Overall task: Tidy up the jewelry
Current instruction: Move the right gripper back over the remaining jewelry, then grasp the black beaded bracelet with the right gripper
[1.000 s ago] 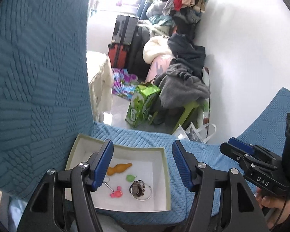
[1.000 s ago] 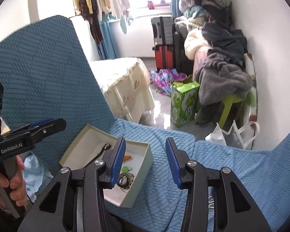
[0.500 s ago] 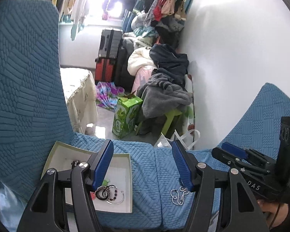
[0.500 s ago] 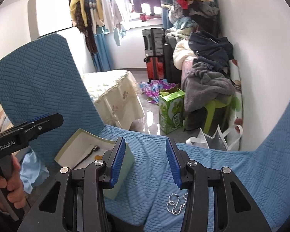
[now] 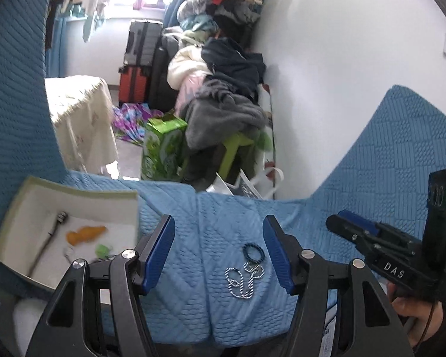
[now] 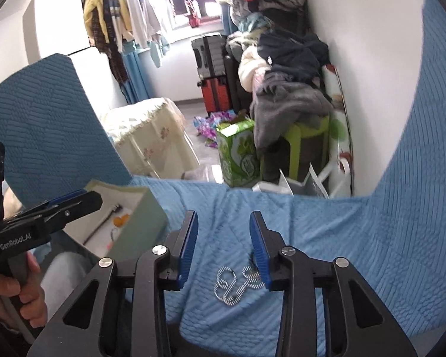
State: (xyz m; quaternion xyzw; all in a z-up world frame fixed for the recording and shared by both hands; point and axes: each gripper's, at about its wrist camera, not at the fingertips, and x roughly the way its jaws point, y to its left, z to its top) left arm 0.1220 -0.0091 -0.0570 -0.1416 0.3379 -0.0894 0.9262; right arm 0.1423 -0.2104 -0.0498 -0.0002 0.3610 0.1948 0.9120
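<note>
A: Left gripper (image 5: 218, 251): held above blue quilt (image 5: 211, 306), jaws wide, nothing between the pads. Seen from the right wrist as a black handle at far left (image 6: 49, 211), gripped by a hand (image 6: 15, 297).

B: Right gripper (image 6: 223, 248): jaws narrower and closing, nothing pressed between them. Silver chain (image 6: 233, 285) lay on the quilt just below and between the blue pads, partly hidden behind the right-side finger (image 6: 257, 247).

A: Same chain (image 5: 242, 281) in the left view: coiled in loops on the quilt, close to the right-side pad. Dark ring (image 5: 252, 253) just above the chain, touching or nearly so; cannot tell which.

B: Ring mostly hidden in the right view.

A: Box (image 5: 74, 196): open, pale green rim, white inside, set on the quilt to the left, well apart from the chain. Inside: orange piece (image 5: 86, 233), green piece (image 5: 102, 249), dark thin strap (image 5: 49, 242) with a metal end. Other contents blurred.

B: Box (image 6: 139, 223) also at left in the right view, one wall toward the camera, strap and orange piece visible within.

A: Right gripper at far right of the left view (image 5: 356, 232), held by a hand (image 5: 416, 312).

B: Background: suitcase (image 6: 212, 68), heaped clothes (image 6: 288, 89), green carton (image 6: 238, 151).
</note>
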